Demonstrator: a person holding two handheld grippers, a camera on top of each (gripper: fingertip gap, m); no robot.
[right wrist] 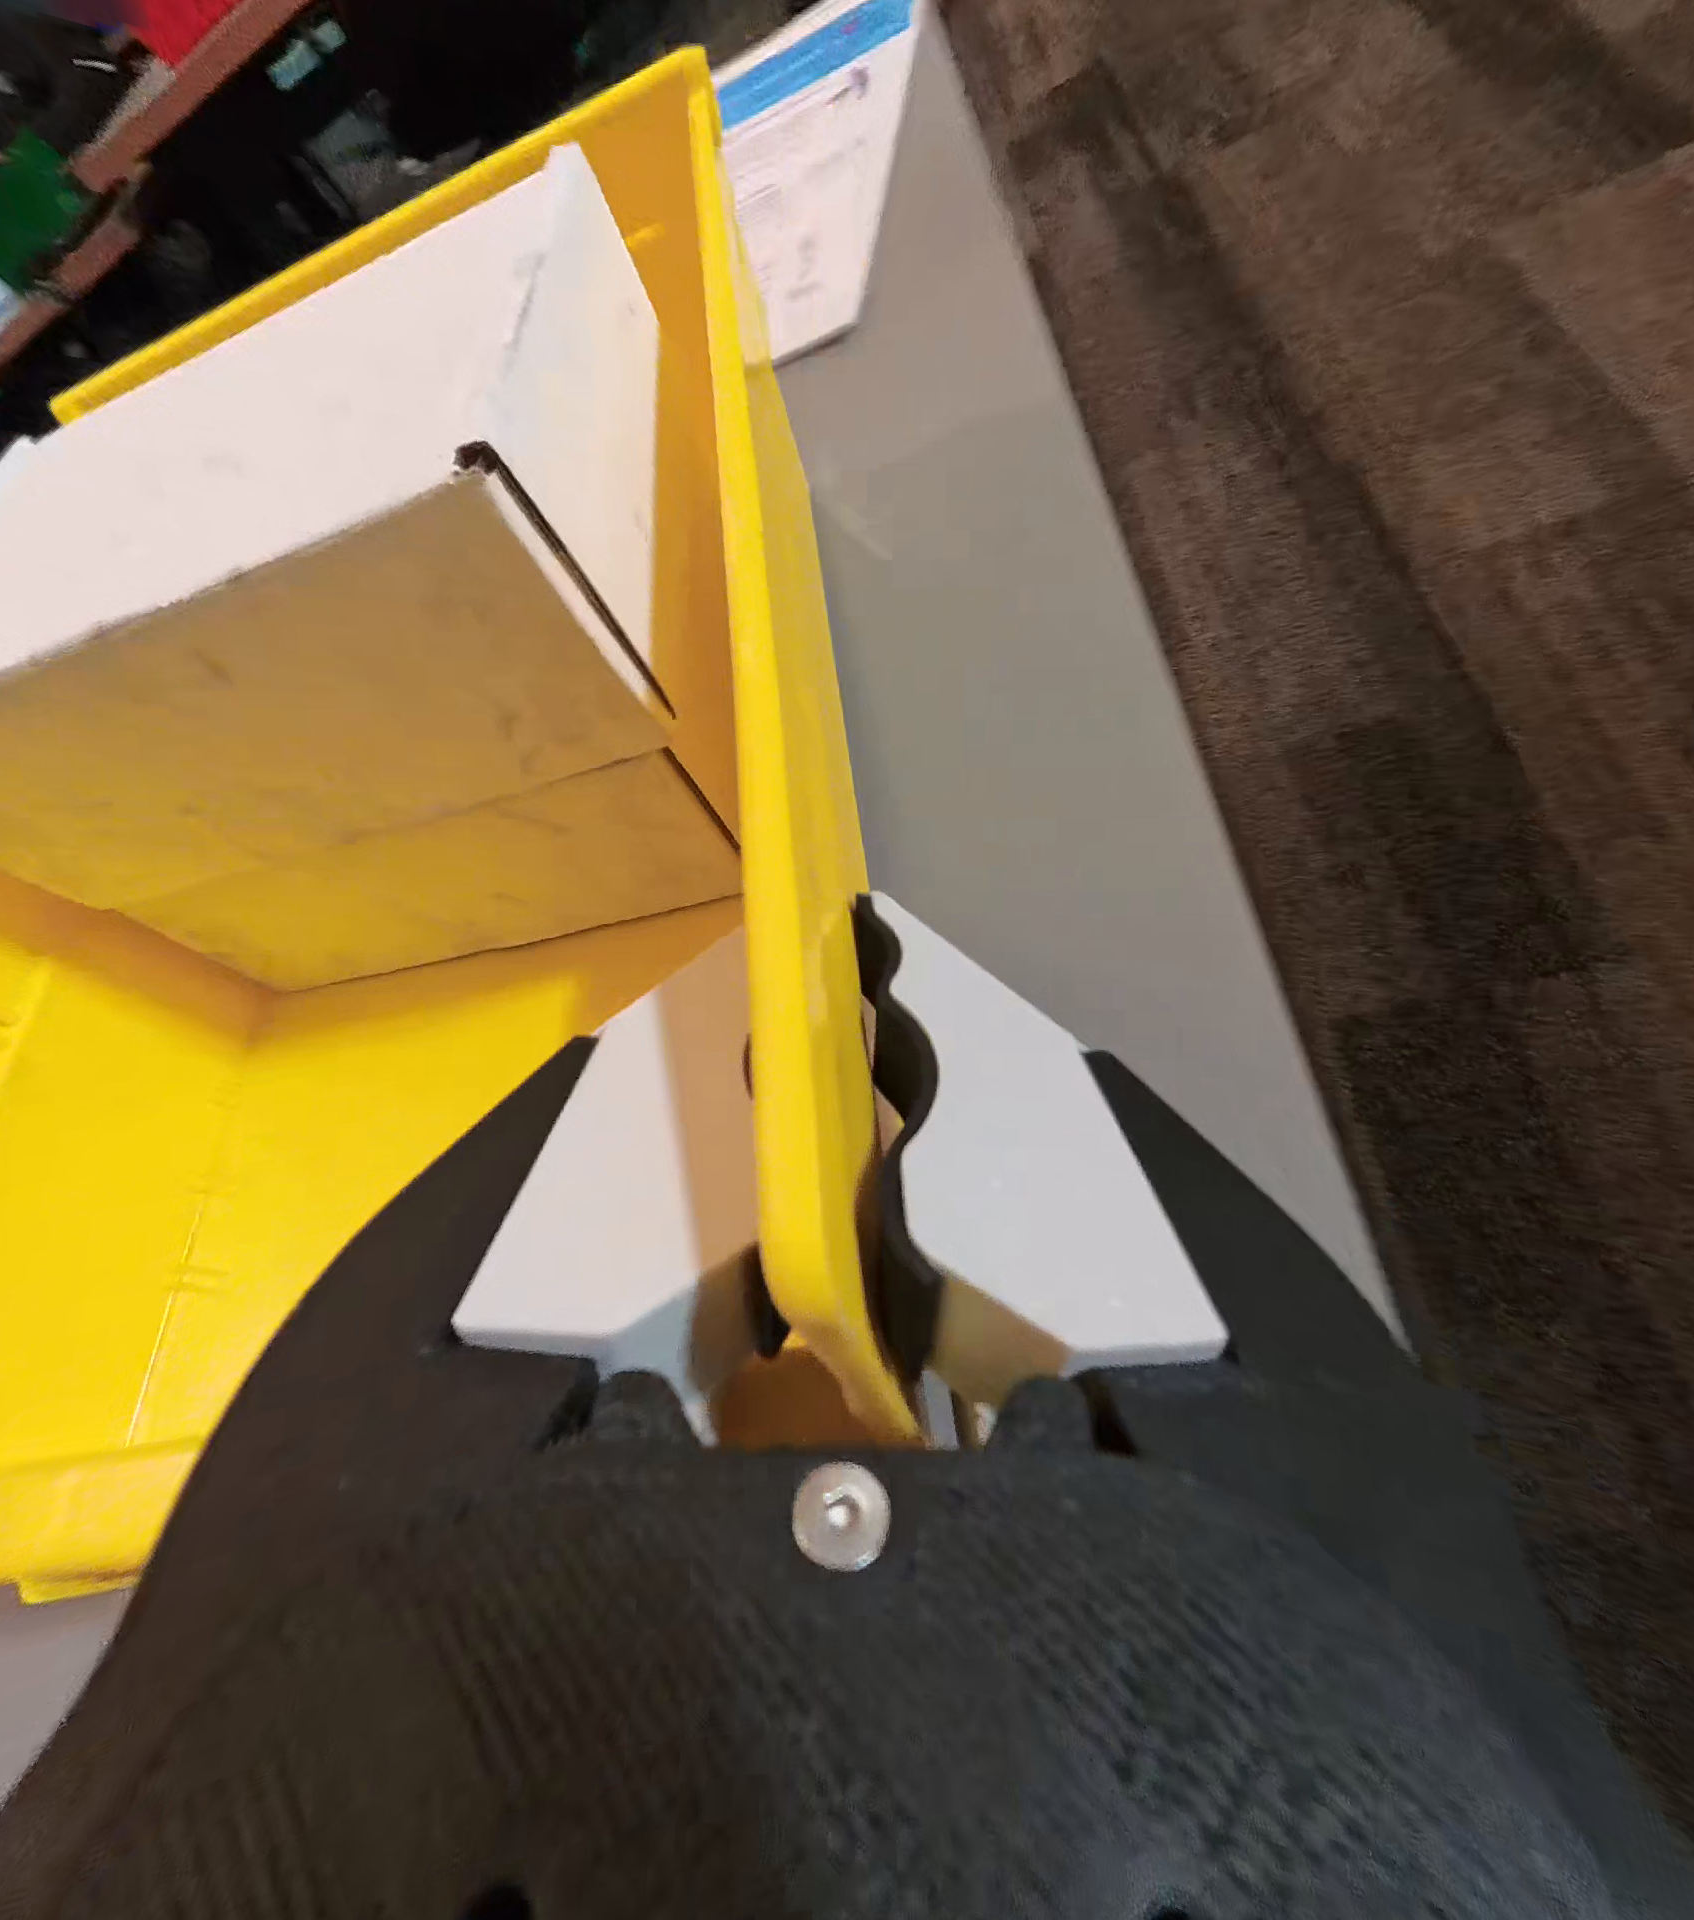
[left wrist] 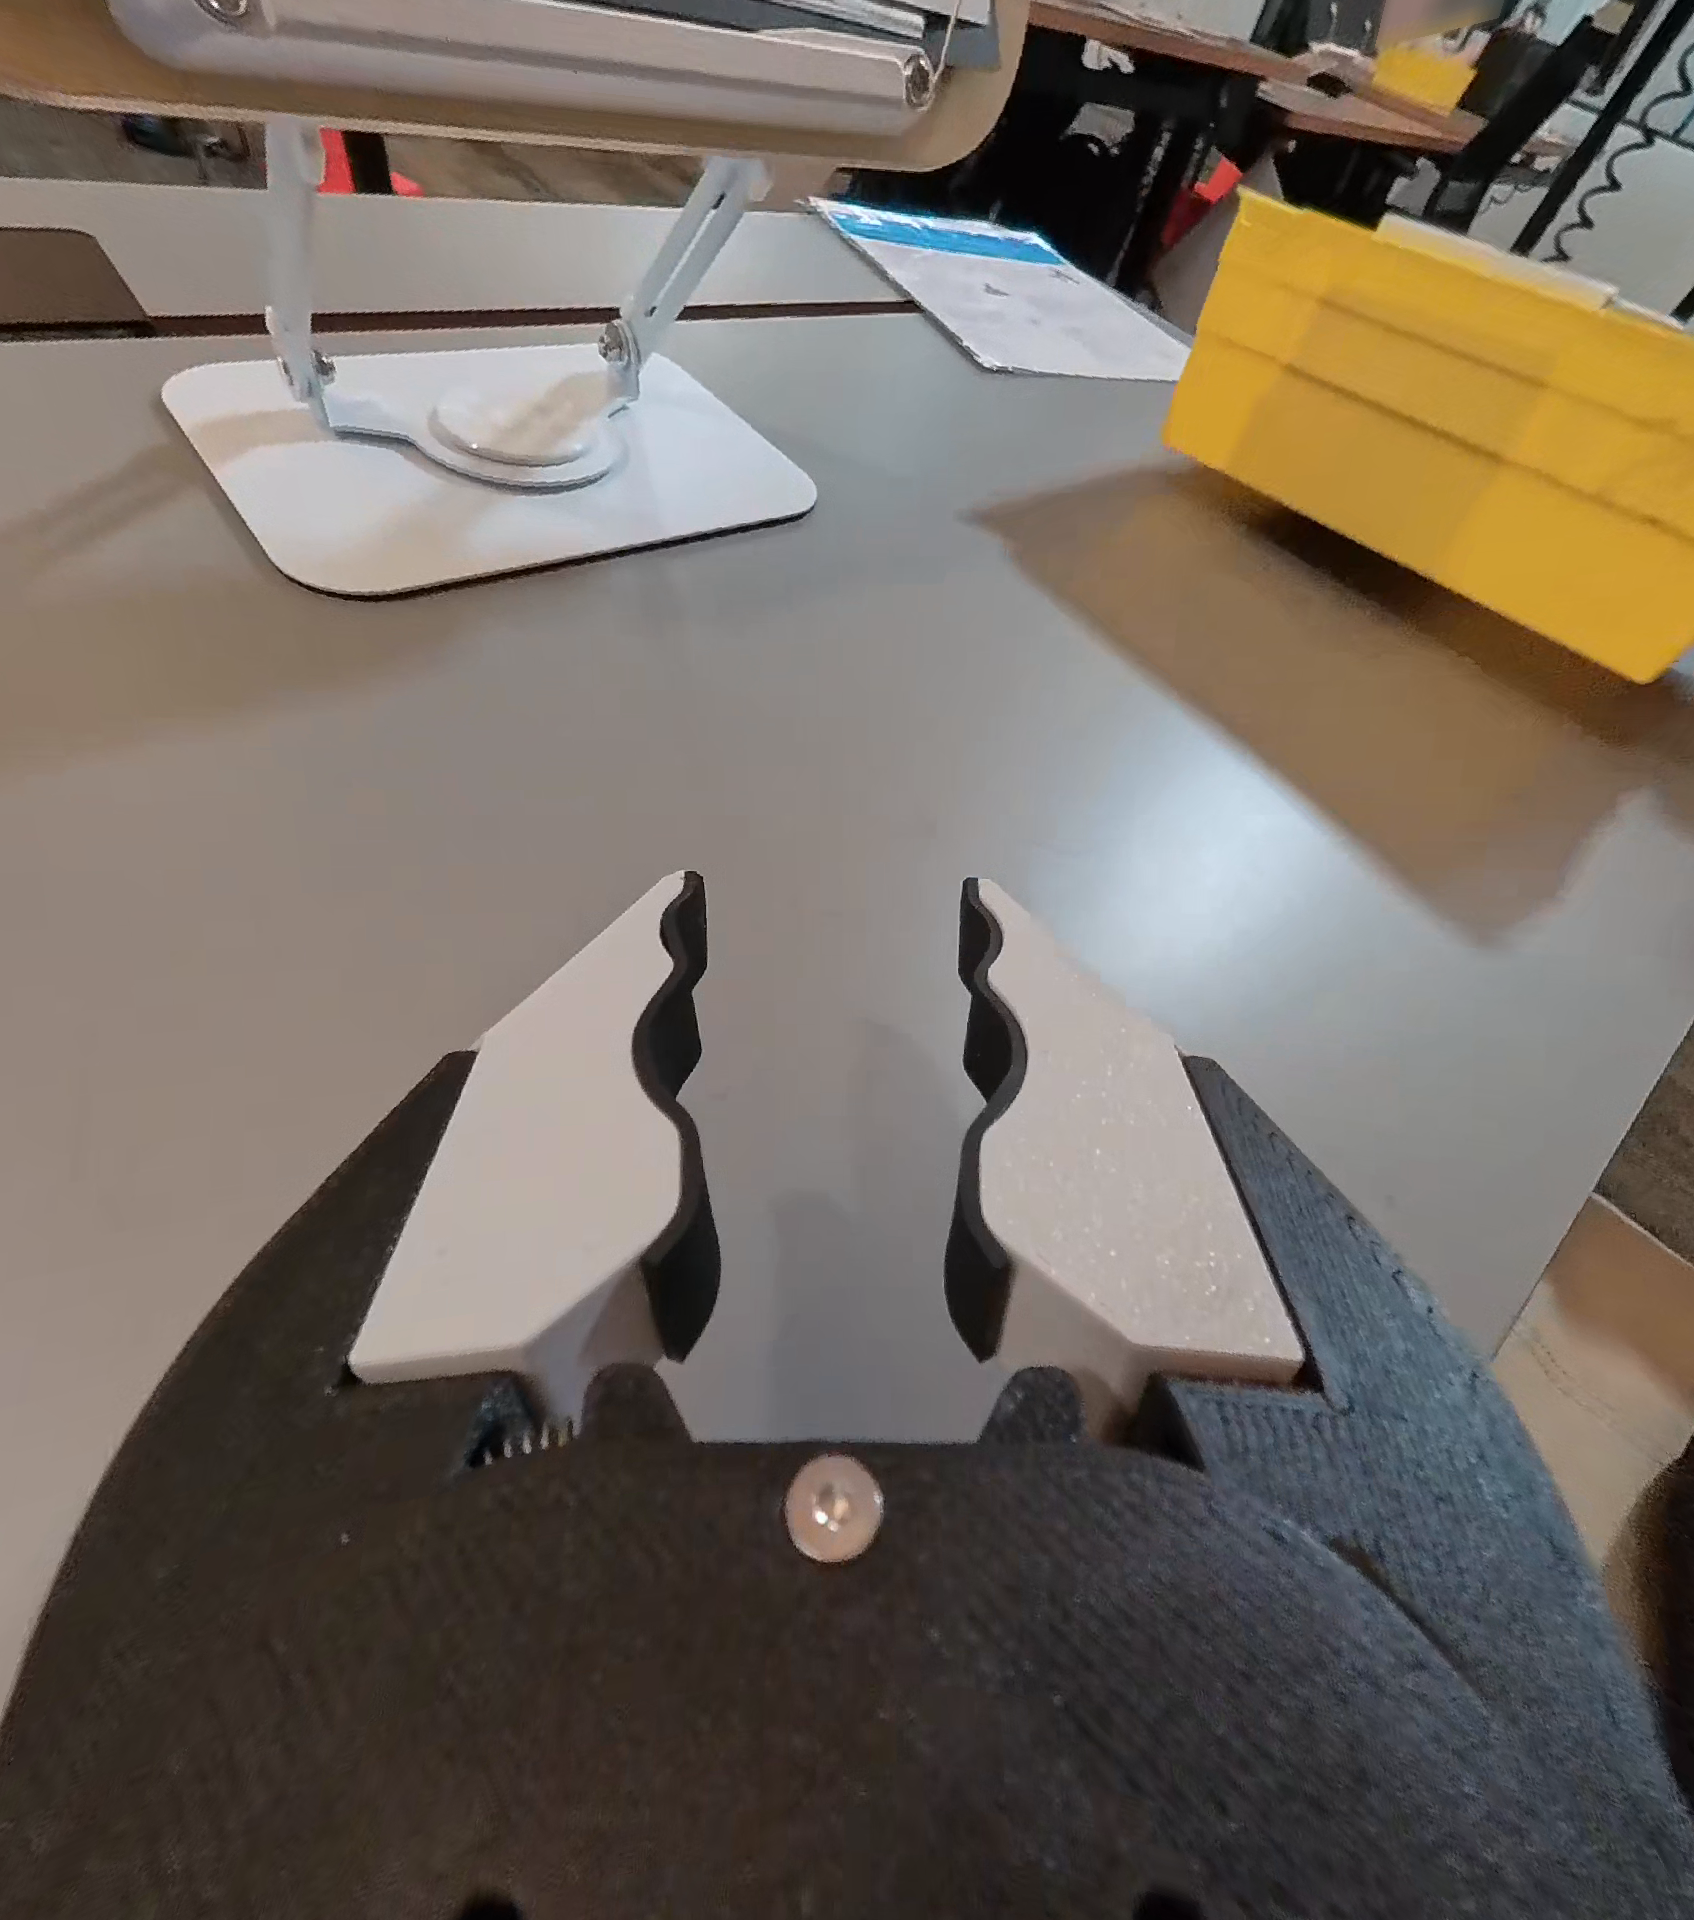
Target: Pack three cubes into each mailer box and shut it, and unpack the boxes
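Note:
My left gripper (left wrist: pixel 830 888) is open and empty, low over the grey table (left wrist: pixel 614 779). My right gripper (right wrist: pixel 801 935) is shut on the side wall of a yellow plastic bin (right wrist: pixel 95 1195), one finger inside and one outside. White mailer boxes (right wrist: pixel 355 748) lie shut inside the bin, pressed against that wall. The bin also shows in the left wrist view (left wrist: pixel 1445 447), at the right, tilted and blurred, with its shadow on the table below it. No cubes are in view.
A white laptop stand (left wrist: pixel 490 468) sits at the back left of the table. A printed sheet (left wrist: pixel 1009 301) lies at the back right. The table's right edge (right wrist: pixel 1082 727) drops to dark carpet (right wrist: pixel 1445 520). One gripper's finger ends stand about 60 cm off the other's.

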